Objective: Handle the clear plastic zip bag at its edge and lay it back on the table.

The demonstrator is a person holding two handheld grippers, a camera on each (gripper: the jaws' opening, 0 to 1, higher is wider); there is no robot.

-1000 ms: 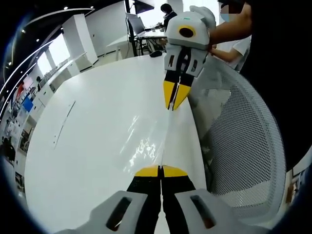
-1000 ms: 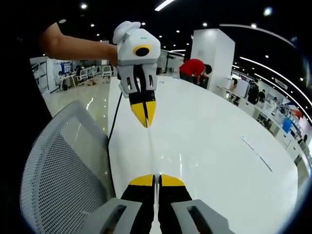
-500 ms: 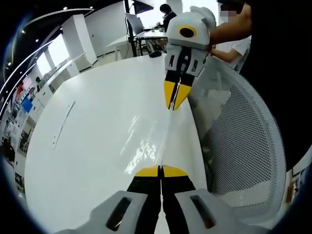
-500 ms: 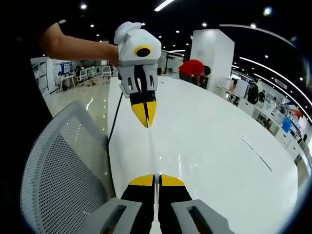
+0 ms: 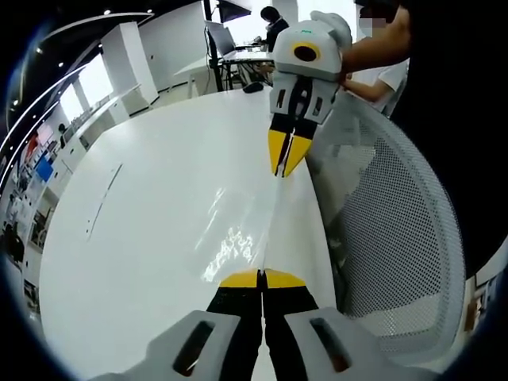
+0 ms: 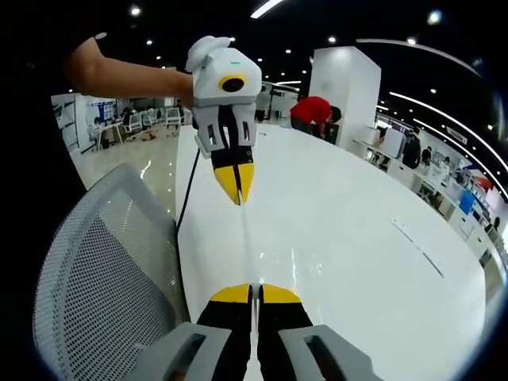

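Observation:
The clear zip bag (image 5: 238, 230) hangs stretched between both grippers above the white table (image 5: 143, 198), its film glinting. My left gripper (image 5: 261, 279) is shut on one end of the bag's edge. In that view the right gripper (image 5: 281, 171) is shut on the far end. In the right gripper view, my right gripper (image 6: 254, 293) is shut on the bag (image 6: 248, 246), a thin taut line that runs up to the left gripper (image 6: 236, 198), held by a hand.
A white mesh office chair (image 5: 397, 238) stands at the table's near edge, also the chair (image 6: 95, 270) on the left. A person in red (image 6: 316, 111) leans at the far end of the table (image 6: 357, 230). Desks and people fill the background.

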